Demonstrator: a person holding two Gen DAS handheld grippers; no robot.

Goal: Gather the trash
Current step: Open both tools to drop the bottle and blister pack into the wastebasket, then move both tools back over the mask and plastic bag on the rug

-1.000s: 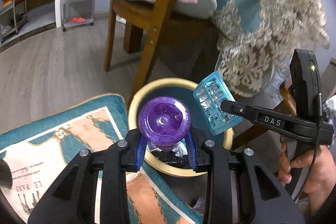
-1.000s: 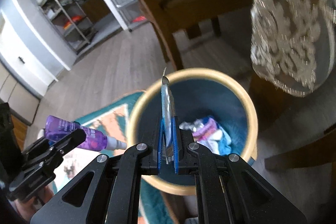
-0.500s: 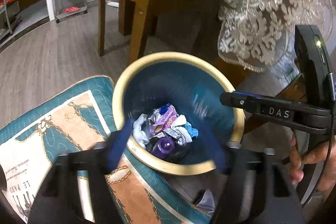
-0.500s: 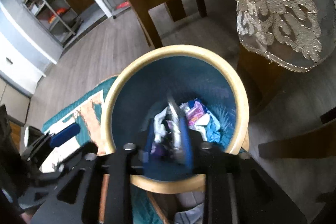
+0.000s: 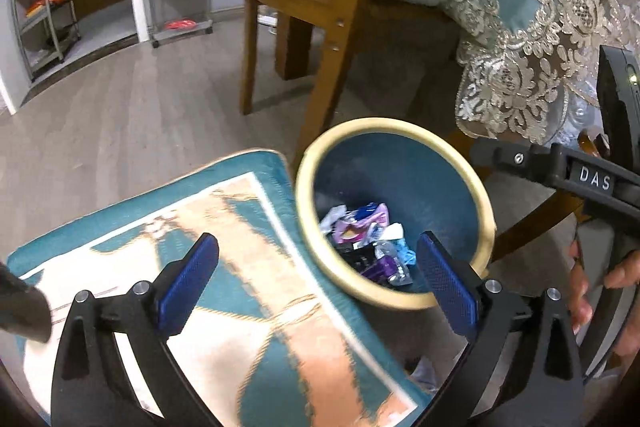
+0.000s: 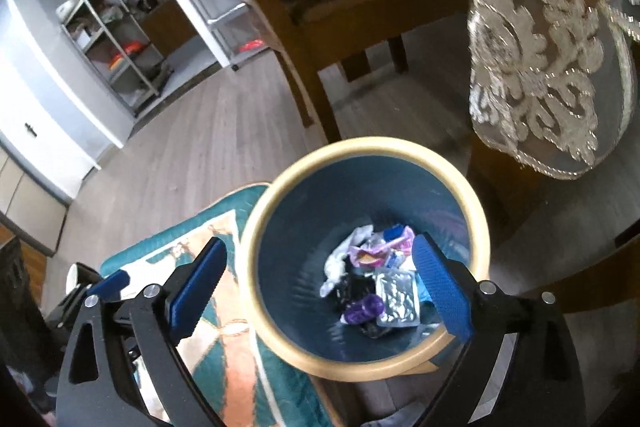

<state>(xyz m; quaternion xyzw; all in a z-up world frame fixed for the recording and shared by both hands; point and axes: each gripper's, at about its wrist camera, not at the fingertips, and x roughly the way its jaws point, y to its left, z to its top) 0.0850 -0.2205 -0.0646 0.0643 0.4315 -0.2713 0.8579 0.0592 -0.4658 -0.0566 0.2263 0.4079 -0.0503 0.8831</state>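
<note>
A round bin with a cream rim (image 5: 306, 187) (image 6: 256, 239) and blue inside stands on the floor, holding several wrappers. A purple bottle (image 5: 378, 270) (image 6: 363, 309) and a silver blister pack (image 6: 397, 297) lie on top of the pile. My left gripper (image 5: 316, 247) hangs above the bin's left rim; its jaws are opening wide, with nothing between them. My right gripper (image 6: 320, 247) hovers over the bin's mouth, jaws also opening wide and empty. In the left wrist view one of the right gripper's fingers (image 5: 504, 151) reaches in from the right.
A wooden chair (image 5: 336, 39) (image 6: 296, 39) stands just behind the bin. A lace-edged teal tablecloth (image 5: 516, 79) (image 6: 544, 59) hangs at the right. A teal and peach patterned mat (image 5: 240, 267) (image 6: 224, 327) lies left of the bin. Wire shelves (image 5: 40, 7) stand far back. A person's hand (image 5: 592, 283) grips the right handle.
Both grippers have opened. The purple bottle fell from the left gripper and the blister pack from the right into the bin. The left view has swung left.
</note>
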